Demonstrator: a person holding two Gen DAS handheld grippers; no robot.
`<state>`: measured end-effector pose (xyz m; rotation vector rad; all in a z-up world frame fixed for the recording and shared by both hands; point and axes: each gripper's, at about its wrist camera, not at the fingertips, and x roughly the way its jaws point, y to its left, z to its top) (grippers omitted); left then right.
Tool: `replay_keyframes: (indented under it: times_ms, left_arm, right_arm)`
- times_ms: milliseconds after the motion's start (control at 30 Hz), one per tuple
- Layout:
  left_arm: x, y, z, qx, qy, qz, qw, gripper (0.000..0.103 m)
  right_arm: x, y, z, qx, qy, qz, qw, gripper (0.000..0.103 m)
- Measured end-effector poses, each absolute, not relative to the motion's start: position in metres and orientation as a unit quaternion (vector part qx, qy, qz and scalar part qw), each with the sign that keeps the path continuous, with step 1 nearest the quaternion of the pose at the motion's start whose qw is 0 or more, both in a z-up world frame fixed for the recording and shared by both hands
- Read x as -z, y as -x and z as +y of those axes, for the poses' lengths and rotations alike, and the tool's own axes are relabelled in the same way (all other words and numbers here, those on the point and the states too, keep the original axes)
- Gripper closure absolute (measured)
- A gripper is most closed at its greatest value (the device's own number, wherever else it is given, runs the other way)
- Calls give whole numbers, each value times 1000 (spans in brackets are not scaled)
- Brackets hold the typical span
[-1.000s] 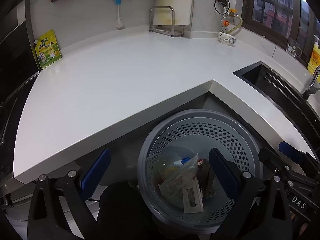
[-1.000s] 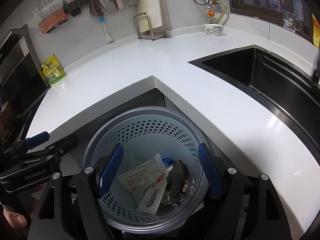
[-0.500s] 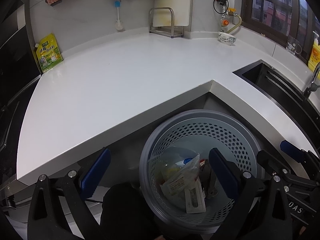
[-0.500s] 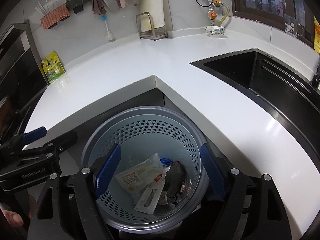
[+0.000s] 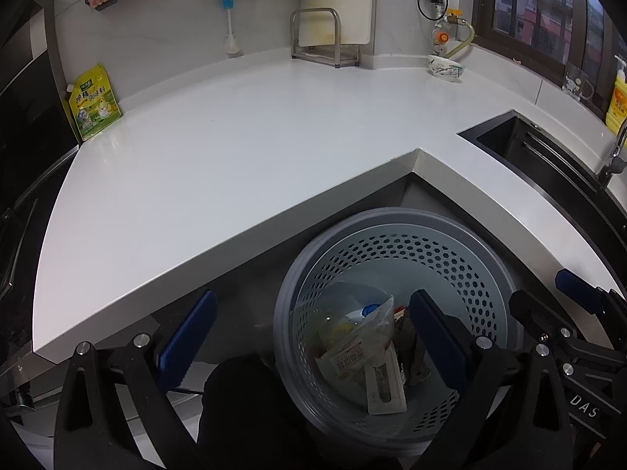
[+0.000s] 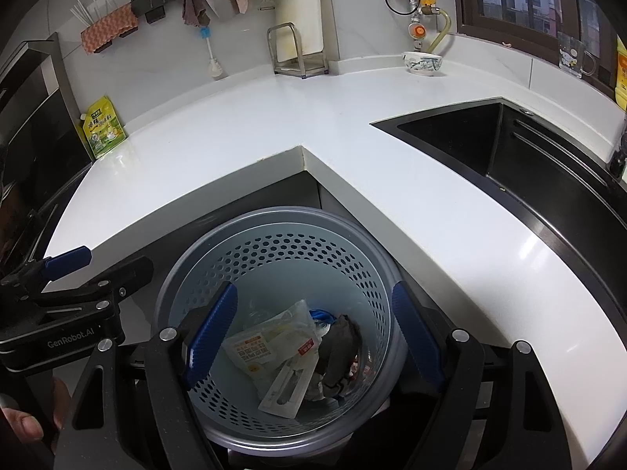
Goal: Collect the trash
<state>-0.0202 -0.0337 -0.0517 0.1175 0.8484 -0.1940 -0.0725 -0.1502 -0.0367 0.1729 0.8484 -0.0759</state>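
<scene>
A grey perforated trash bin (image 5: 395, 231) stands on the floor in the inner corner of the L-shaped white counter (image 5: 235, 149); it also shows in the right wrist view (image 6: 274, 217). Inside lie plastic wrappers (image 6: 270, 342), a flat white packet (image 6: 290, 385) and a dark crumpled piece (image 6: 341, 344). My left gripper (image 5: 309, 337) is open and empty above the bin's left rim. My right gripper (image 6: 313, 329) is open and empty, straddling the bin's opening. Each gripper shows at the edge of the other's view.
A yellow-green pouch (image 5: 94, 103) leans at the counter's far left. A metal rack (image 5: 325, 39) and a small bowl (image 5: 444, 67) stand at the back. A black sink (image 6: 509, 152) is set in the right counter. A glass mug (image 6: 574, 56) sits on the sill.
Both grippers have risen and drawn back slightly, so the bin looks a little lower and the back wall shows more. Both stay open and the trash in the bin has not moved.
</scene>
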Motion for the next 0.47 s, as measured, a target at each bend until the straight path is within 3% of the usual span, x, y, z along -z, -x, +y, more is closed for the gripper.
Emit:
replay_keyframes:
  times_ms: [467]
  left_arm:
    - [50,22,-33,88,-56,405,908,6]
  right_arm:
    - [35,73,-150,37,-83,410,907,25]
